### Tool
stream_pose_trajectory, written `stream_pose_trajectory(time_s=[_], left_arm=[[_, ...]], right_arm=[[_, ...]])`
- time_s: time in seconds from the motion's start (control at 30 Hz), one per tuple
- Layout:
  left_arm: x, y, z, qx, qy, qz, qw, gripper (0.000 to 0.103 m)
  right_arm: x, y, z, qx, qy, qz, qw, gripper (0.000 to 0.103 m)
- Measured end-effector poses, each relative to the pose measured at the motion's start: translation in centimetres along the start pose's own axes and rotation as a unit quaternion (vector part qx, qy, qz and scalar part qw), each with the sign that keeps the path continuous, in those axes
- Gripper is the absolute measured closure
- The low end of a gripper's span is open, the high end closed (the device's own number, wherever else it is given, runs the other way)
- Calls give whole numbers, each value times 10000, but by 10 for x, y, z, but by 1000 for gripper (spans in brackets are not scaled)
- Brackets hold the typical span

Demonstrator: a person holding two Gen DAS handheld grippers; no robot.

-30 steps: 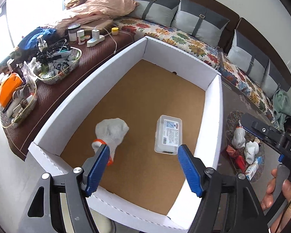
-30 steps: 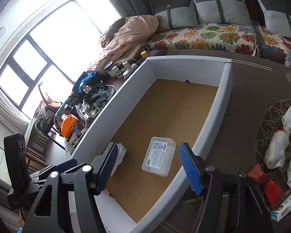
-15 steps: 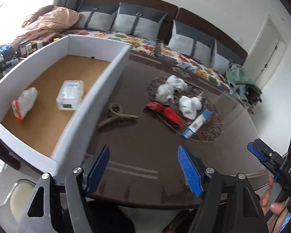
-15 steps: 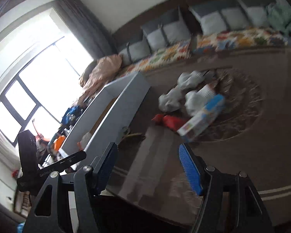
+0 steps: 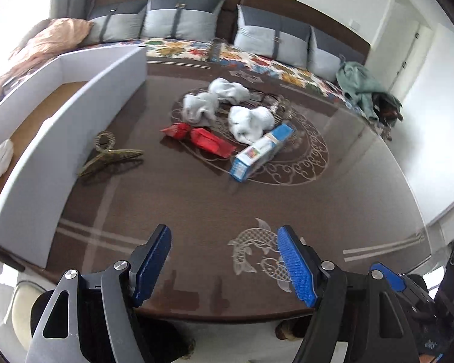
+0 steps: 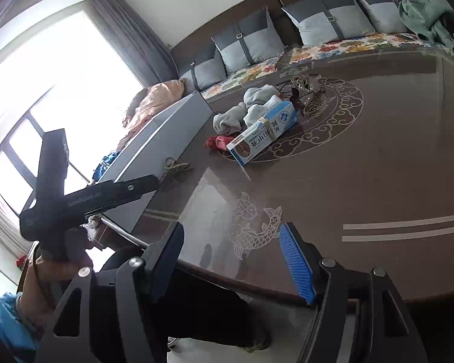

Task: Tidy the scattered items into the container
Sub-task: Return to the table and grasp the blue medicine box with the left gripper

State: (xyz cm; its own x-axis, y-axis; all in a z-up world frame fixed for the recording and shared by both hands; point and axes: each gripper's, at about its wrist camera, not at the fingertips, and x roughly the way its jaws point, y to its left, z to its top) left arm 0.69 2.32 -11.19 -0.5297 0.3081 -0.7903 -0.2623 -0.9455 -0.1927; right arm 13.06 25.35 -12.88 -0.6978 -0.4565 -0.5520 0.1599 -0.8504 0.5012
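Quick count of what's on the dark brown glass-topped table (image 5: 196, 199): three balled-up white socks (image 5: 251, 121), bunched together just above frame centre in the left wrist view, two red foil packets (image 5: 208, 140) right below them, one long blue-and-white cardboard box (image 5: 261, 151) and one olive-brown hair claw clip (image 5: 109, 154). A fourth white sock with an orange cuff (image 5: 0, 161) already lies inside the big white cardboard container (image 5: 75, 121) at the left edge of that frame.

The blue-and-white box lies flat, long axis on a diagonal from lower left to upper right, touching the nearest sock at its upper end. The claw clip sits just beside the container's outer wall, long axis running roughly left-right with its looped end up toward the wall. The container's long side stretches from lower left to the upper middle.

Left gripper (image 5: 224, 264) hangs over the near table edge at bottom centre, blue pads spread apart, nothing between them. Right gripper (image 6: 231, 261) is the same deal, bottom centre of its own view, pads wide apart and empty.
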Motion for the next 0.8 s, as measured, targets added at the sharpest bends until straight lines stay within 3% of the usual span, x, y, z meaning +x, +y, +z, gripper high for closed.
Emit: stream_pose_trajectory(time_s=[0.13,0.23,0.33,0.43,0.57,0.67,0.7,0.8], left_arm=[[30,-26,39,590,314,-73,9977,31],[52,-46,69,1032,549,-127,9931,31],[79,-62,100,1380,819,-194,9868,31],[113,-68,120,1551,1142,-247,9810,31],[142,-85,123,2123,1305,34,9685,31],[158,-95,117,2389,1481,21,9597,32],[162,-96,116,2432,1546,5,9576,36],[175,-99,111,2547,1754,212,9507,74]], right_arm=[[-22,-14,-21,-86,-350,50,9993,36],[-25,-37,-31,383,-426,14,9984,36],[-30,-50,-27,762,-591,69,9953,36],[-28,-49,-24,687,-649,46,9955,36],[-22,-39,-26,382,-468,39,9982,36],[-19,-34,-29,201,-350,19,9992,36],[-17,-34,-30,204,-324,-5,9993,36],[-15,-38,-31,338,-273,-78,9990,36]])
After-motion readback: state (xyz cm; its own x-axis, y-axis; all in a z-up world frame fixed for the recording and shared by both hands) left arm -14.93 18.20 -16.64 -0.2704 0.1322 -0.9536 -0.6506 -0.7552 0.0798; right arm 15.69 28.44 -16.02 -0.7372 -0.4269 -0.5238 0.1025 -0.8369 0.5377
